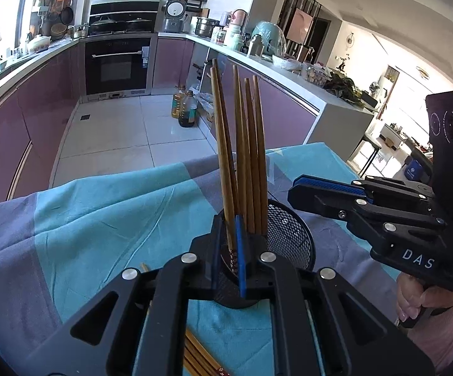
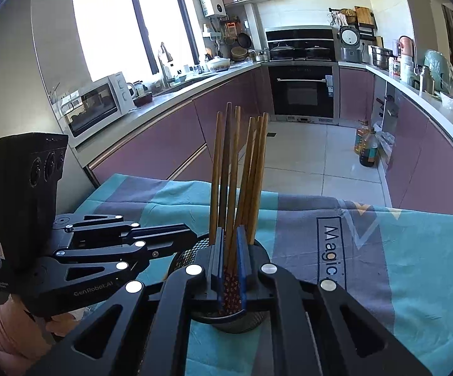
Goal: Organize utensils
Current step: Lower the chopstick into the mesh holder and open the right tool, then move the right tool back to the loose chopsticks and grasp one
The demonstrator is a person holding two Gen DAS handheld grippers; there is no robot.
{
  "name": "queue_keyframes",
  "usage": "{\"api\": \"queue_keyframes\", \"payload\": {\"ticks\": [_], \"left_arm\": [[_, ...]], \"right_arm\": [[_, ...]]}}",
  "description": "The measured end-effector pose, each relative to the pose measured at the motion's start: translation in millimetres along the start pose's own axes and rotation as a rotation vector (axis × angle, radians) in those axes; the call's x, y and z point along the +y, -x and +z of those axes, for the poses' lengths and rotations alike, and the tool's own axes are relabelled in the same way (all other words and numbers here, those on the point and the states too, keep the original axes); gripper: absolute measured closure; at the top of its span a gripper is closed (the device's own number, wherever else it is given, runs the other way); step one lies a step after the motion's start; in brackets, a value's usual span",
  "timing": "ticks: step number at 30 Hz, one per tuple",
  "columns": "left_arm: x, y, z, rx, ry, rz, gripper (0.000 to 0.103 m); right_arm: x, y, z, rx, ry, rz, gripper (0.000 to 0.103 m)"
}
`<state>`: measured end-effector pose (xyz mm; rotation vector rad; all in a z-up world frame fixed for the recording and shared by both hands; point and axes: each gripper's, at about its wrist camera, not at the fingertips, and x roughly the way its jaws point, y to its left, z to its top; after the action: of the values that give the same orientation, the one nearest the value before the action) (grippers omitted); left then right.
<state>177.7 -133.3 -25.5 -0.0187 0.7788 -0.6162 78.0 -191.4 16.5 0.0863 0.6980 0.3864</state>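
Note:
Wooden chopsticks [image 1: 248, 144] with red patterned ends stand upright in a round black mesh holder [image 1: 292, 235] on the blue and grey cloth [image 1: 101, 219]. My left gripper [image 1: 229, 219] sits over the holder's near rim. Its blue pads are shut on a chopstick with a patterned end. In the right wrist view my right gripper [image 2: 231, 230] is shut on a few chopsticks [image 2: 231, 282] whose ends reach down into the holder [image 2: 182, 257]. The two grippers meet at the holder from opposite sides: the right gripper [image 1: 293, 188] on the right, the left gripper [image 2: 192, 235] on the left.
More loose chopsticks [image 1: 195, 354] lie on the cloth under my left gripper. The cloth [image 2: 383, 250] ends at the table's far edge, with tiled floor and oil bottles [image 1: 187, 109] beyond. Purple kitchen cabinets line both sides. A hand [image 1: 414, 300] grips the right handle.

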Motion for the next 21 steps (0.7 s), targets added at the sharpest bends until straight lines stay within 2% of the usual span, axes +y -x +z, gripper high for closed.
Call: {"api": "queue_keyframes", "payload": {"ticks": [5,9,11,12,13,17,21], "left_arm": [[4.1,15.5,0.3,-0.041,0.005,0.010,0.089],[5.3,40.9,-5.6,-0.101,0.003,0.049,0.075],[9.7,57.2,-14.6,-0.132,-0.001,0.070,0.068],[12.0,64.8,-19.2,-0.139,0.000,0.072,0.065],[16.7,72.3,-27.0,-0.146,0.004,0.080,0.064],[28.9,85.2,-54.9,-0.125,0.011,0.133,0.061],[42.7,82.6,-88.4,-0.058,0.032,0.152,0.058]], "right_arm": [[5.3,4.7,-3.6,-0.015,0.007,0.016,0.092],[14.1,13.5,-10.0,-0.035,0.026,0.048,0.086],[22.7,21.1,-17.1,-0.046,0.051,0.080,0.077],[27.3,23.5,-20.5,-0.047,0.063,0.093,0.076],[32.8,25.5,-25.3,-0.044,0.078,0.111,0.075],[50.8,21.8,-45.3,-0.003,0.115,0.156,0.070],[64.2,-5.6,-69.2,0.092,0.120,0.163,0.068]]}}
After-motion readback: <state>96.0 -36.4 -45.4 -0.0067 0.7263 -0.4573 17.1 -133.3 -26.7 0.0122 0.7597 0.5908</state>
